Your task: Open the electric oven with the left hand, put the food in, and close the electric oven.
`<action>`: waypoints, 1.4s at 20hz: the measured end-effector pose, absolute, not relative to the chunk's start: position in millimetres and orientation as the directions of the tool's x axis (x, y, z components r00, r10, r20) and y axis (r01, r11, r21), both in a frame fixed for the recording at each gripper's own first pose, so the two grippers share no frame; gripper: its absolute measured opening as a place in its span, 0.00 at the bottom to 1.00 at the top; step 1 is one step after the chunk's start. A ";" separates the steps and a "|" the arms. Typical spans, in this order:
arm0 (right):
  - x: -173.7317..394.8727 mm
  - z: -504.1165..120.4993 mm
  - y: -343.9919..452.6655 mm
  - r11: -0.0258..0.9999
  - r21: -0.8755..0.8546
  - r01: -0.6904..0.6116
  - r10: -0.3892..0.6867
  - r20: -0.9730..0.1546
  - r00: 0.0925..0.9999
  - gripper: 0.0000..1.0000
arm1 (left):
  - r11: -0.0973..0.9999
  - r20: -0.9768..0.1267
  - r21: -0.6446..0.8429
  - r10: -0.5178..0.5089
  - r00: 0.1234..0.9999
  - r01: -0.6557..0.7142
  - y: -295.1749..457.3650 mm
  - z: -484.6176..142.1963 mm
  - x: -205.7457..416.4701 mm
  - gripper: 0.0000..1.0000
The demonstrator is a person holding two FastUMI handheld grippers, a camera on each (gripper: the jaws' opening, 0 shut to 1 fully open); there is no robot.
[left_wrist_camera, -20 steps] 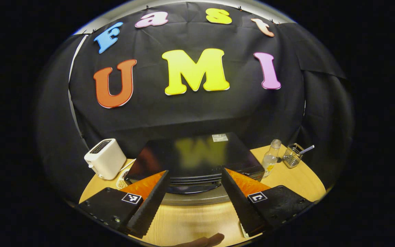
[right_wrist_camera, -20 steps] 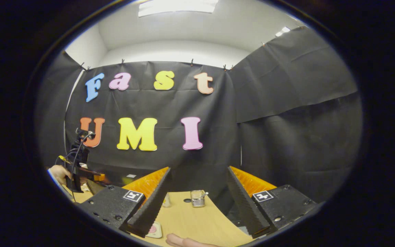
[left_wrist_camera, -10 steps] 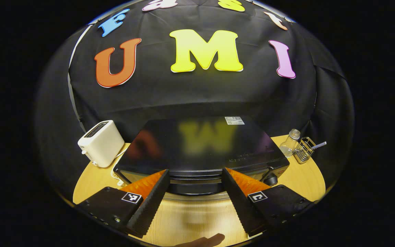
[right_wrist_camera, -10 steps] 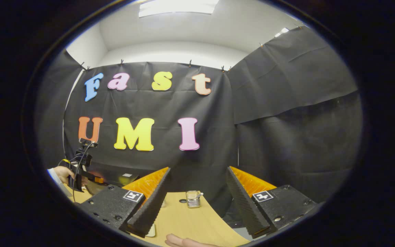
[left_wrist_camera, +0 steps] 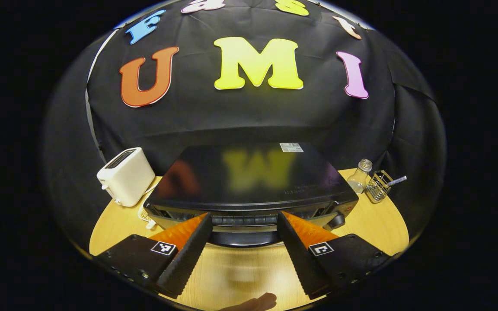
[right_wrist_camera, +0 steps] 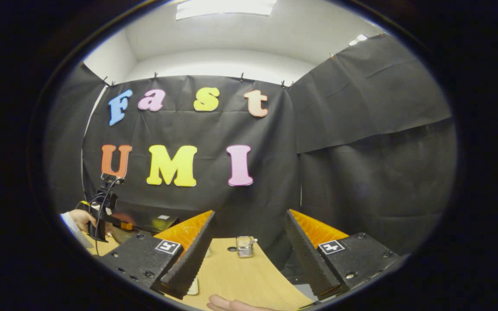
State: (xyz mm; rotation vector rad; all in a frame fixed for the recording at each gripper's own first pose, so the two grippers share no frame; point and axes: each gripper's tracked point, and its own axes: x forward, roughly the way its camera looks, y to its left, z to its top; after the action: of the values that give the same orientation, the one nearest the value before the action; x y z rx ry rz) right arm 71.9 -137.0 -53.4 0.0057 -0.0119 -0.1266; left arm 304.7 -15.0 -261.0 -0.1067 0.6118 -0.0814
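The black electric oven (left_wrist_camera: 249, 181) stands in the middle of the wooden table (left_wrist_camera: 110, 220), its door closed. Its dark handle (left_wrist_camera: 244, 237) runs across the front, with a knob (left_wrist_camera: 337, 221) at the right. My left gripper (left_wrist_camera: 244, 214) is open just in front of the oven, its fingers on either side of the handle and not touching it. In the right gripper view, my right gripper (right_wrist_camera: 249, 211) is open and holds nothing, raised above the table (right_wrist_camera: 240, 276). Far left there, a hand (right_wrist_camera: 78, 218) holds the left gripper (right_wrist_camera: 102, 211) by the oven (right_wrist_camera: 154, 221).
A white toaster (left_wrist_camera: 126, 181) stands left of the oven. A small glass bottle (left_wrist_camera: 360, 176) and a wire basket (left_wrist_camera: 378, 186) stand to its right. That basket (right_wrist_camera: 244, 246) appears ahead of the right gripper. A pale dish edge (right_wrist_camera: 193, 287) peeks out by its left finger.
The left gripper has dropped lower in front of the oven, so the oven's front, handle and knob now show. The right gripper has barely moved.
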 end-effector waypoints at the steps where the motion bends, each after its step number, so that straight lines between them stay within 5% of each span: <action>1: 70.0 -52.3 -134.2 0.993 0.008 0.118 -0.118 0.010 0.993 1.00 | 0.991 -0.564 -0.126 -0.108 0.819 0.044 -15.3 -261.5 298.6 0.96; 28: 19.6 -54.6 -112.7 0.997 0.047 0.064 -0.062 -0.035 0.997 1.00 | 0.987 -0.690 -0.161 -0.102 0.716 -0.014 -41.5 -396.0 158.8 0.95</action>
State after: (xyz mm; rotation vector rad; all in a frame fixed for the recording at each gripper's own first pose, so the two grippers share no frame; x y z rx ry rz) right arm 19.6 -112.7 -54.6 0.0486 0.0334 -0.0630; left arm 158.8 -41.5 -396.0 -0.1590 0.7717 -0.0487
